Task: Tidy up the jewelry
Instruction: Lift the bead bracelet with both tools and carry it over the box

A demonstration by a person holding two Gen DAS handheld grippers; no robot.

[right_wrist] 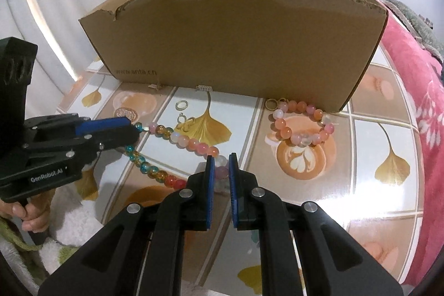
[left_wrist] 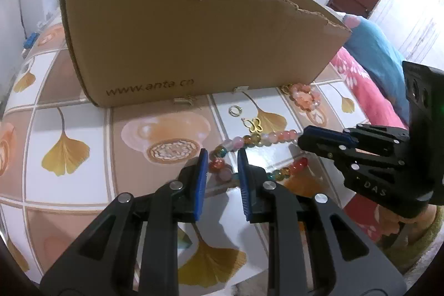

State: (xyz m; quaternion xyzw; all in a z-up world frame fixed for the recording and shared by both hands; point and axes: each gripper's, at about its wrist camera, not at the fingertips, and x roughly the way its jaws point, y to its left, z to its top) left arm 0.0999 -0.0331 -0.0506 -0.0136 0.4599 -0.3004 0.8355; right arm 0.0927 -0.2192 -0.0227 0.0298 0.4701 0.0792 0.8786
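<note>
on glossy ginkgo-patterned tabletop [right_wrist: 374, 215], our left gripper [left_wrist: 222, 157] and right gripper [right_wrist: 221, 165] each pinch opposite ends of the long multicoloured glass-bead strand [right_wrist: 194, 144] before the torn cardboard box [right_wrist: 236, 46]; uneven lifting may snap it.

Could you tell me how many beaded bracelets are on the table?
2: the multicoloured bracelet, with the left gripper and right gripper at opposite ends, and the pink-orange bracelet by the cardboard box. The box may hide more.

Bracelets [right_wrist: 301, 124] and rings [right_wrist: 182, 105] lie before the box [right_wrist: 236, 46].
</note>
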